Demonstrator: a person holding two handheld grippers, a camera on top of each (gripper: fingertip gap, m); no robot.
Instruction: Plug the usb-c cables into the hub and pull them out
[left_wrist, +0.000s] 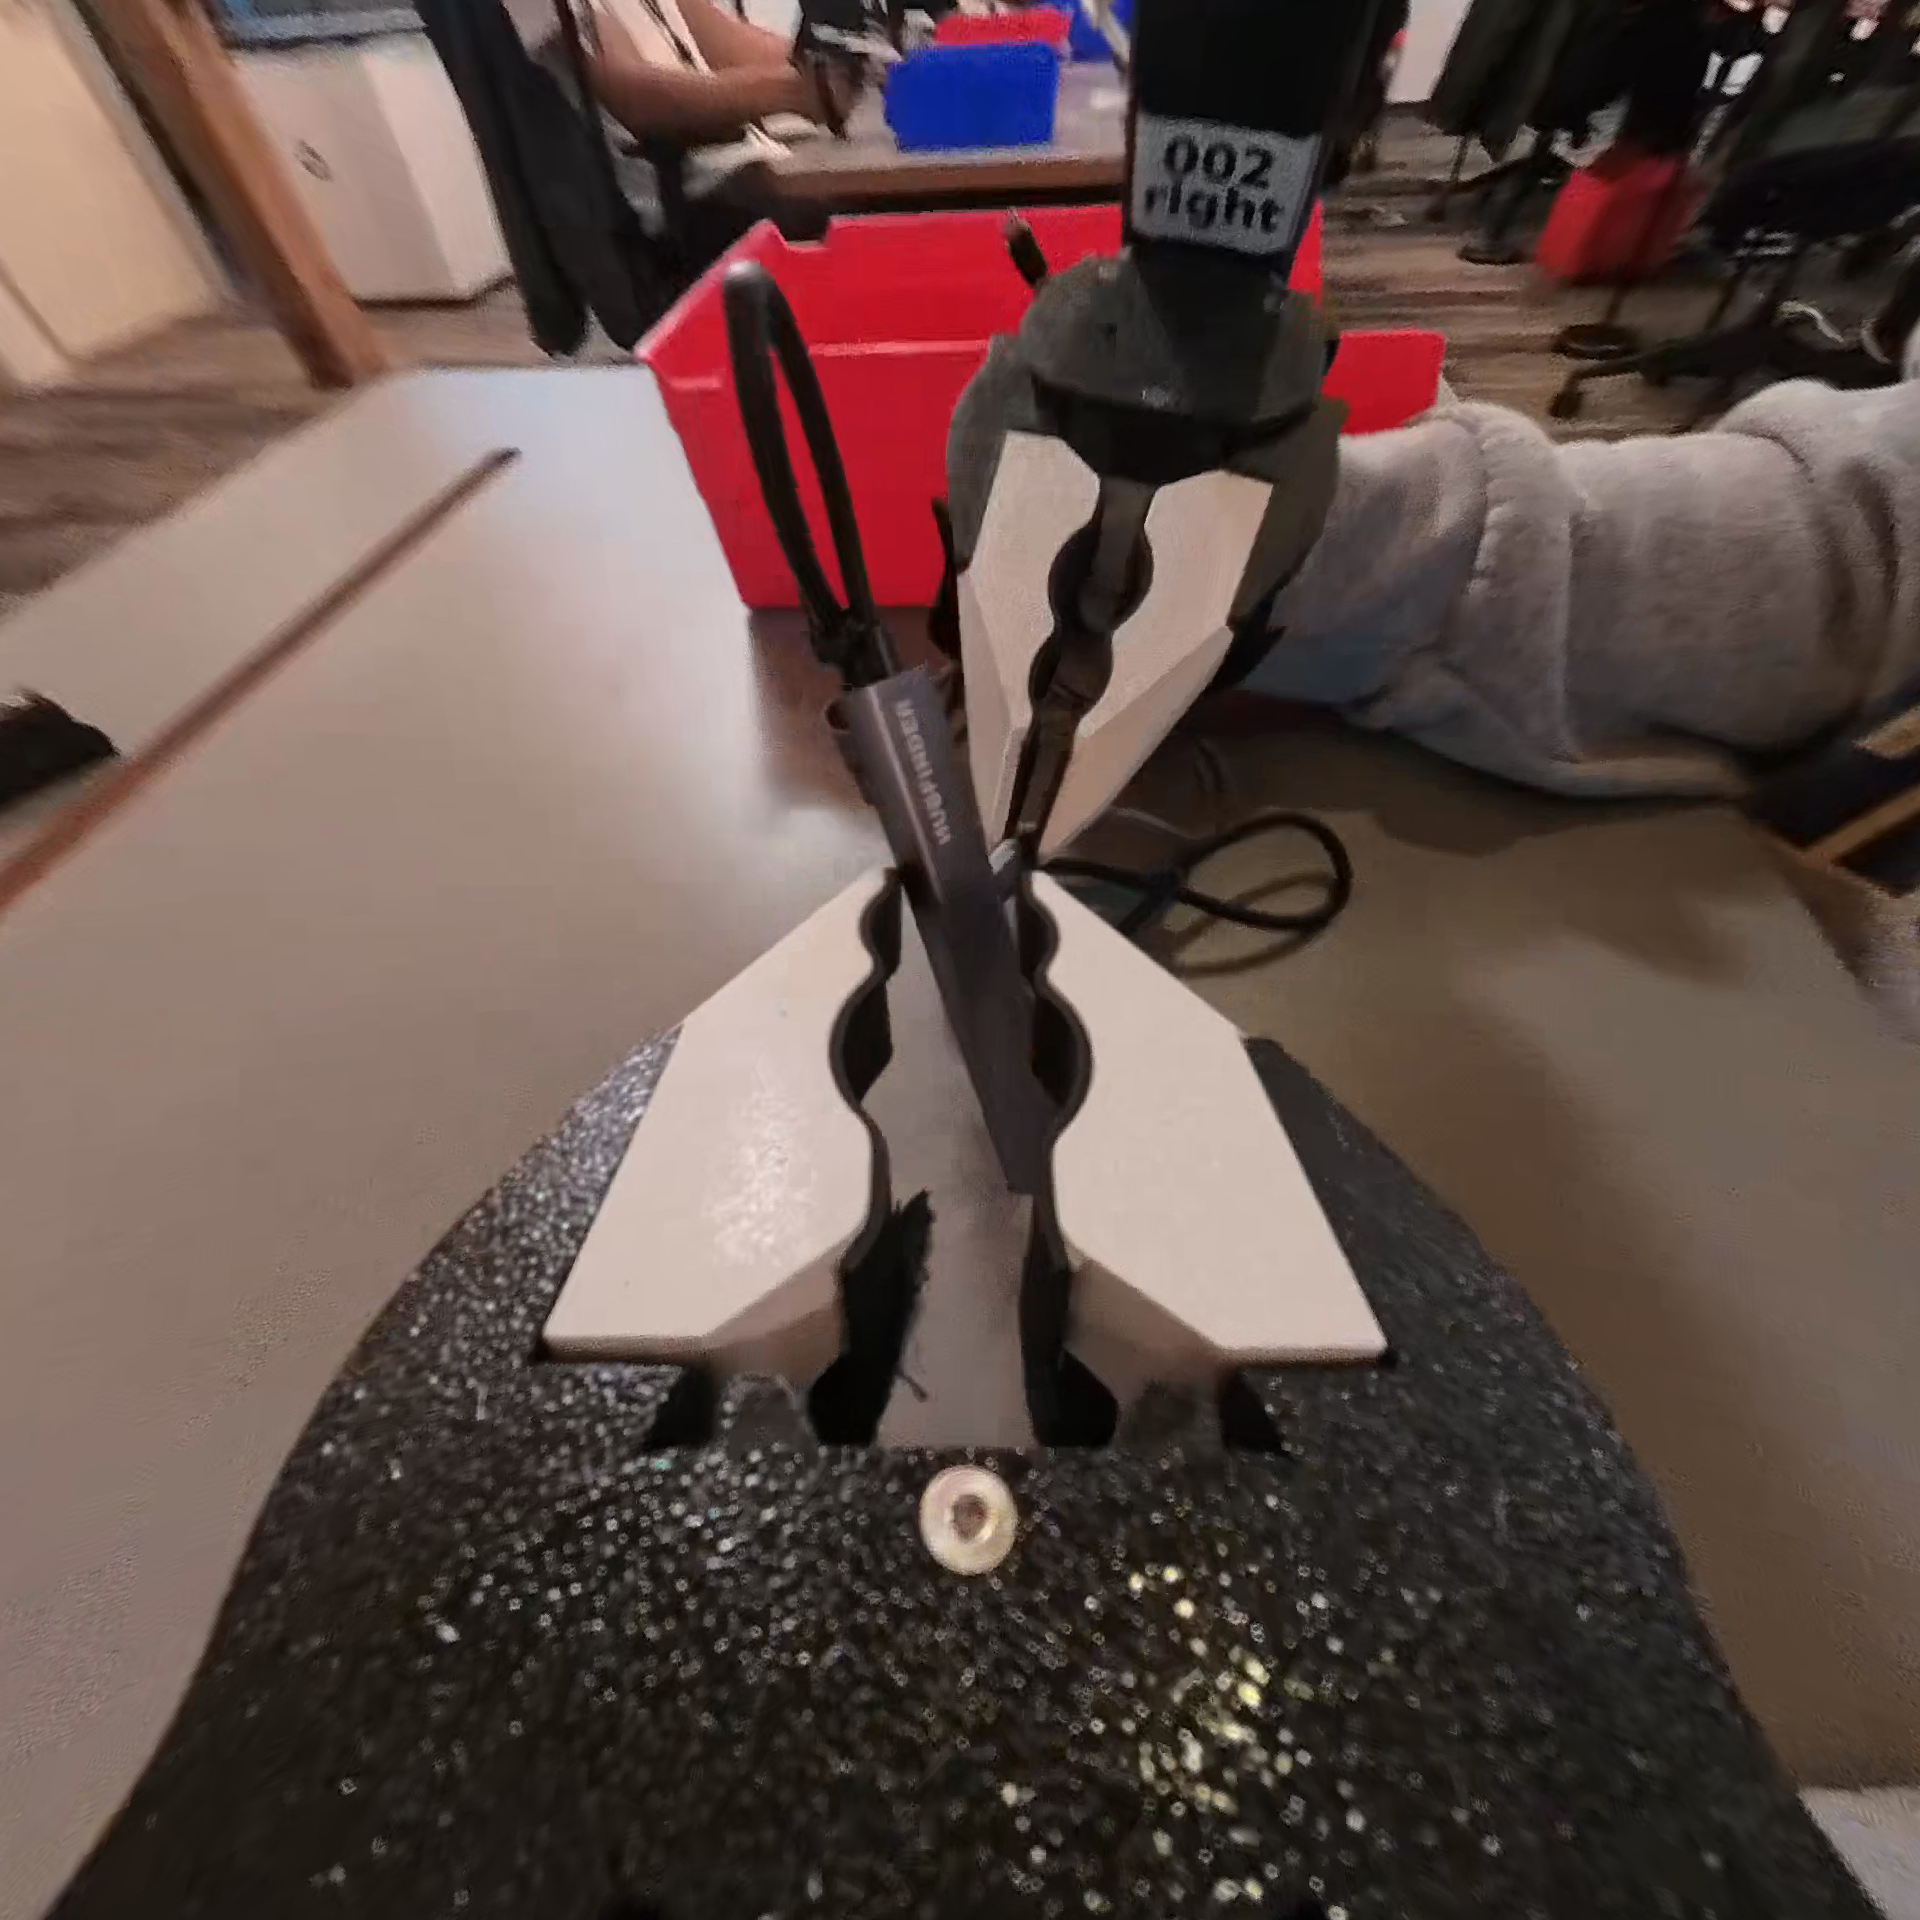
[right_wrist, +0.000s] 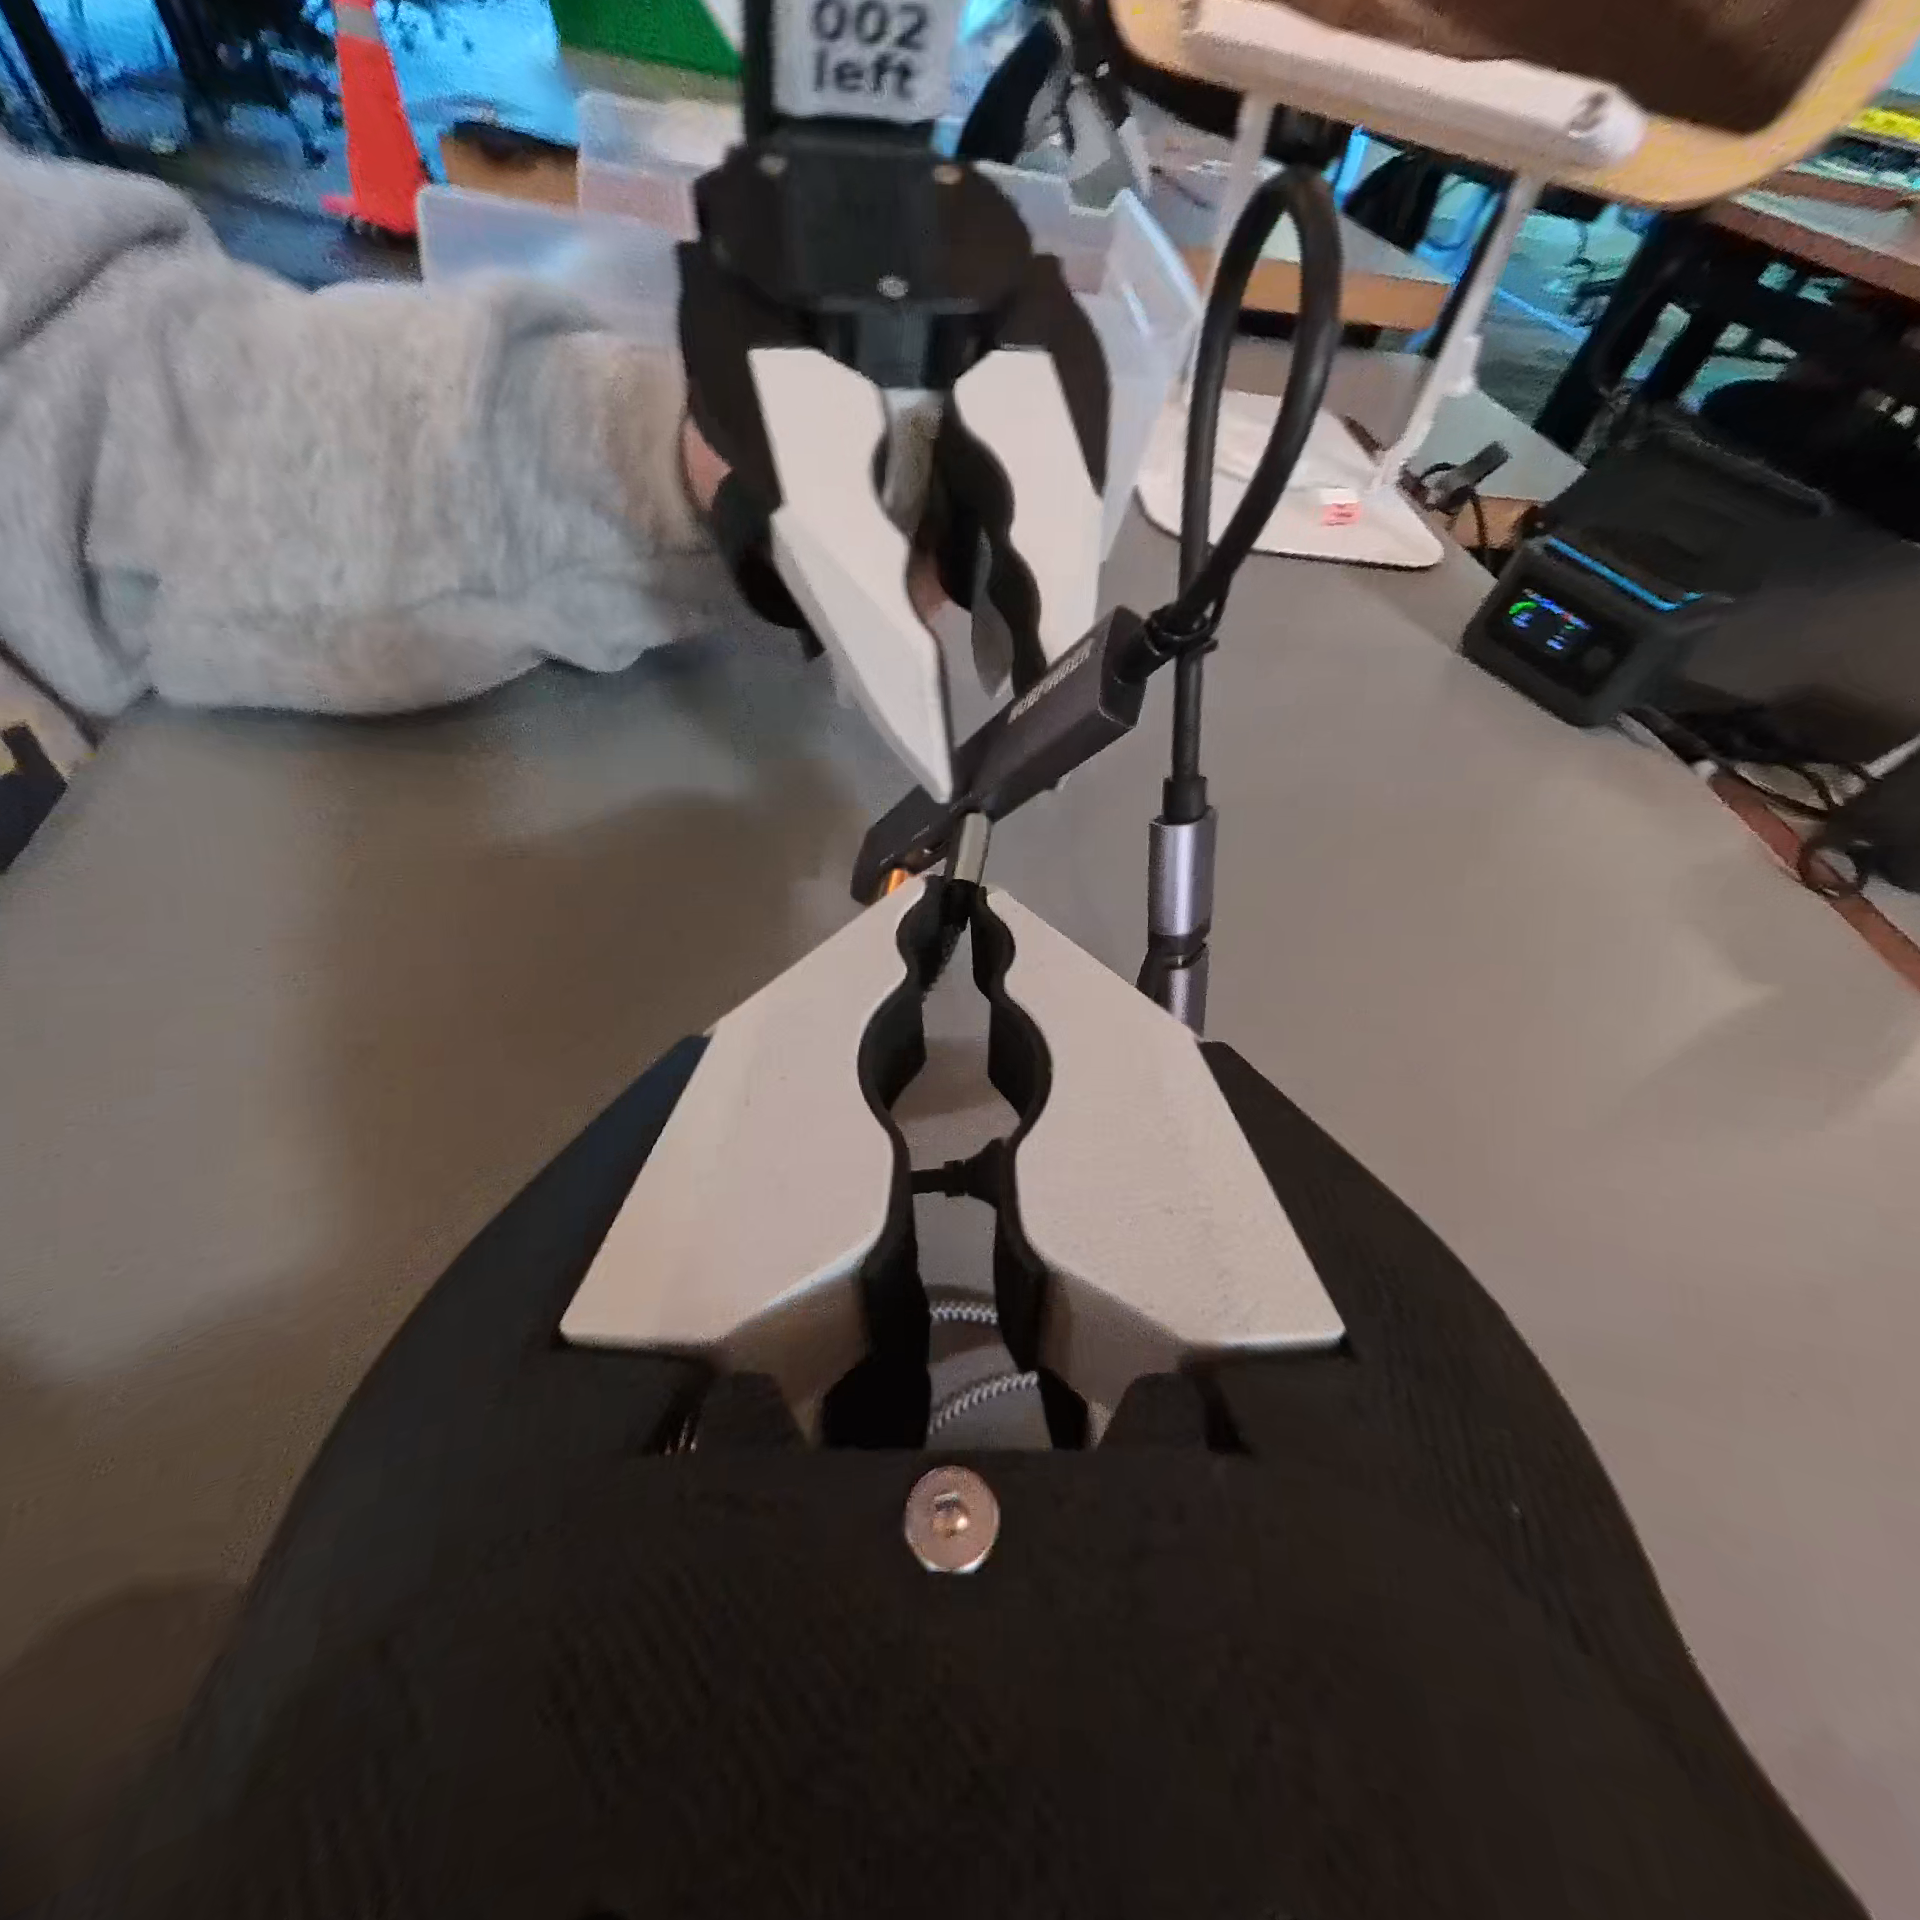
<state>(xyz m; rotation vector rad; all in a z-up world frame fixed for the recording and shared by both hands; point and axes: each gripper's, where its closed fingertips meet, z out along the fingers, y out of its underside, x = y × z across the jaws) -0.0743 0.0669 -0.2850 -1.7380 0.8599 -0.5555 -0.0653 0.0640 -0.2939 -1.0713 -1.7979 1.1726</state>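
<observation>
Left wrist view: the left gripper (left_wrist: 961, 904) has its jaws closed on a slim dark hub (left_wrist: 951, 831), lifted off the grey tabletop (left_wrist: 416, 831) and standing tilted between the white fingers. The hub's own black lead loops above it, bound with a tie. Facing it, the right gripper (left_wrist: 1023, 831) comes down from above, its jaws pinched on a thin usb-c cable (left_wrist: 1060, 686), with the silver plug tip right at the hub's side. A red bin (left_wrist: 894, 416) stands behind, and a grey fleece sleeve (left_wrist: 1558, 582) lies along the tabletop to the right.

Right wrist view: the right gripper (right_wrist: 951, 894) holds the cable just behind its silver plug (right_wrist: 968, 847), which touches or has entered a port near the lower end of the hub (right_wrist: 1039, 717); how deep it sits cannot be told. The left gripper (right_wrist: 940, 769) grips the hub from the far side. A second metal connector (right_wrist: 1179, 894) hangs on the hub's lead beside it.

To do this step well, the plug probably needs to stay in line with the port, moving straight along its axis without twisting, while the left jaws hold the hub firm against the push or pull.
</observation>
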